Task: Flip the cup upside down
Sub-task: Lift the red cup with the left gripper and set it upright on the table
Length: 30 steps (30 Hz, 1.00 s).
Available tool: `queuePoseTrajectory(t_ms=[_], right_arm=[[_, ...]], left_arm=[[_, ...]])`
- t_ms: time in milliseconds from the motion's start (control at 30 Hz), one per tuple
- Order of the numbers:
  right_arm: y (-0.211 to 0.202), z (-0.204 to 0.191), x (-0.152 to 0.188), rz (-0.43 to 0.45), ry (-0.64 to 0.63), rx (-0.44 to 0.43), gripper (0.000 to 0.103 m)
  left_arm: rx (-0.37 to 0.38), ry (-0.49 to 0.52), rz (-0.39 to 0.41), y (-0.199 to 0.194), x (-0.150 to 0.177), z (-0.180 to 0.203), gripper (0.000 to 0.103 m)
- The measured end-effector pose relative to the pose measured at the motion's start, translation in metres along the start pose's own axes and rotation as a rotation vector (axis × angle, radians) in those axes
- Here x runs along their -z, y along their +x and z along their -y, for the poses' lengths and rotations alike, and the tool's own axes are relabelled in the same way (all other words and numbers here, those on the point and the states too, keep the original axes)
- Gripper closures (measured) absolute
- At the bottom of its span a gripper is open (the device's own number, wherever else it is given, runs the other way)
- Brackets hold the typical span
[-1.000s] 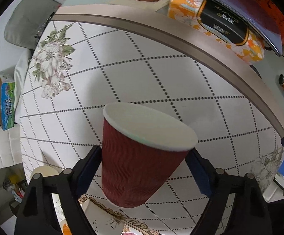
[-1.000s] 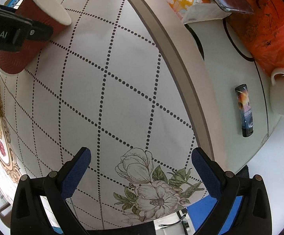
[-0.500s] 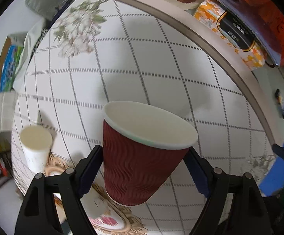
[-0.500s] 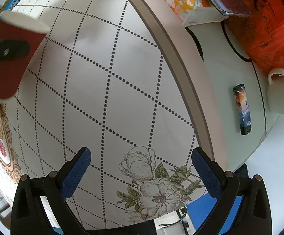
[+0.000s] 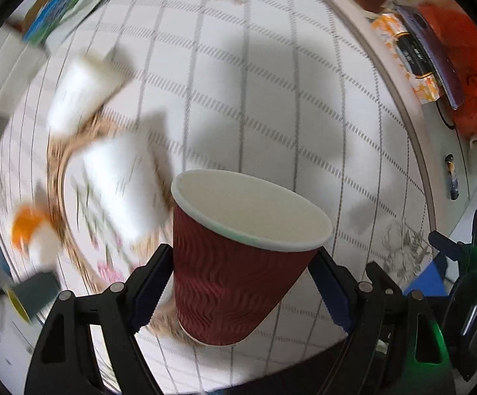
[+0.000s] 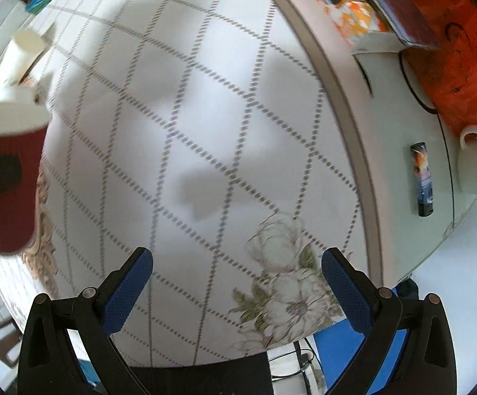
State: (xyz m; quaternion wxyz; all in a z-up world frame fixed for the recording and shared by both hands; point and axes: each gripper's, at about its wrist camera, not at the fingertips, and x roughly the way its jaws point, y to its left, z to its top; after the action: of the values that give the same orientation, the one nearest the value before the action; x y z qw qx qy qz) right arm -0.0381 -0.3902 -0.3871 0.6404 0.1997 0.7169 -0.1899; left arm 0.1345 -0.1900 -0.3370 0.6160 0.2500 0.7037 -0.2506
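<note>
White tablecloth (image 5: pixel 271 98) with a dotted diamond grid fills the background. Between the left gripper's (image 5: pixel 241 276) blue-padded fingers sits a dark red ribbed paper cup with a white rim (image 5: pixel 238 263), clamped at both sides, mouth upward and tilted. Right gripper (image 6: pixel 237 283) stands wide apart, gripping nothing, with the cup far to its left.
</note>
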Motion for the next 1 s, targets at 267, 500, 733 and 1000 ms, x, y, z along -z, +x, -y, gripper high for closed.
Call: queuePoseTrajectory(t_ms=[267,500,733,1000], right_arm=[[-0.004,-0.049,0.041,-0.013,-0.110,-0.035,0.000],[0.006,-0.104,0.085,-0.061,-0.220,-0.050,0.000],[0.016,-0.152,0.125,-0.086,-0.288,-0.036,0.000],[0.024,-0.178,0.151,-0.076,-0.295,0.014,0.000]], left_arm=[[0.039,-0.218,-0.032,0.006,0.081,-0.041,0.021],[0.089,-0.406,-0.074,0.024,0.133,-0.073,0.021],[0.233,-0.618,-0.129,0.037,0.160,-0.084,0.021],[0.352,-0.766,-0.104,0.063,0.168,-0.099,0.021]])
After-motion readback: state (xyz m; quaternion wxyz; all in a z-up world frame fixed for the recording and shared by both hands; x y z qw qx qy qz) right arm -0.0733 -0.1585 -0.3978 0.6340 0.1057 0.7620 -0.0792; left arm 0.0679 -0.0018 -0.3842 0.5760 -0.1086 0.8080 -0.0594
